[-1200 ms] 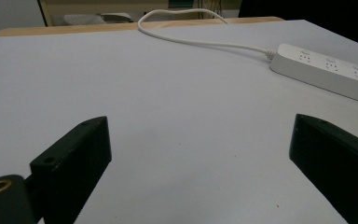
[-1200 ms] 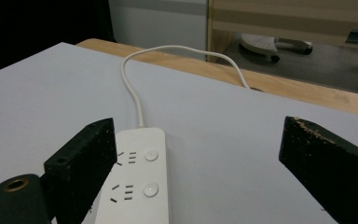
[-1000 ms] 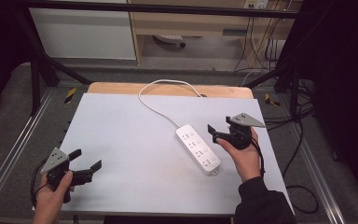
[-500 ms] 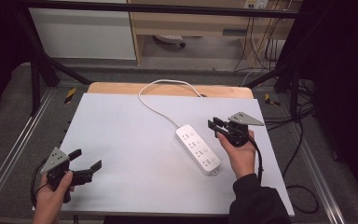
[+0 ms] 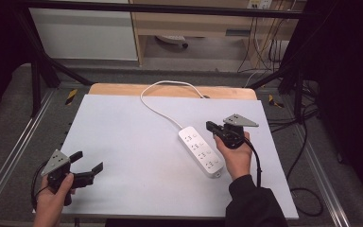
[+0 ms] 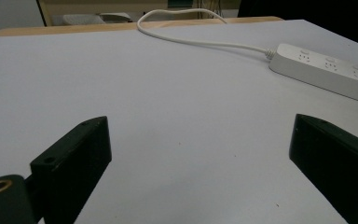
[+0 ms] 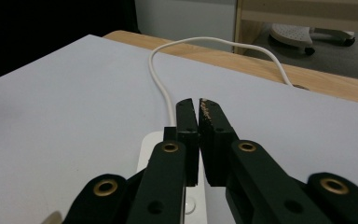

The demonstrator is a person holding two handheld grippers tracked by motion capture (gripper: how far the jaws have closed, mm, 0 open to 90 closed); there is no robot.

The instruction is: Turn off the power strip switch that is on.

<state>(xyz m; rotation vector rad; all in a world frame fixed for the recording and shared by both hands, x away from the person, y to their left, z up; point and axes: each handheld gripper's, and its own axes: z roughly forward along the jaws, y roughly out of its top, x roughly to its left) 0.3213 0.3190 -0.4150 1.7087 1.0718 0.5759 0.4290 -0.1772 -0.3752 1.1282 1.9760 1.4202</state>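
Since one second ago, only the right gripper (image 5: 211, 126) has shifted, moving slightly forward over the far end of the white power strip (image 5: 201, 151); its jaws are now pressed together with nothing between them. At the table's near-left corner, the left gripper (image 5: 88, 162) rests low in the person's left hand (image 5: 52, 198), jaws spread wide and empty. Mid-right on the white tabletop (image 5: 132, 132), the strip lies diagonally, its cord (image 5: 158, 97) looping toward the wooden far edge. Right hand (image 5: 236, 156) grips from behind, wrist raised.

A power strip (image 5: 201, 152) lies right of centre on the table (image 5: 123, 127), its cord (image 5: 158, 101) running to the far edge.
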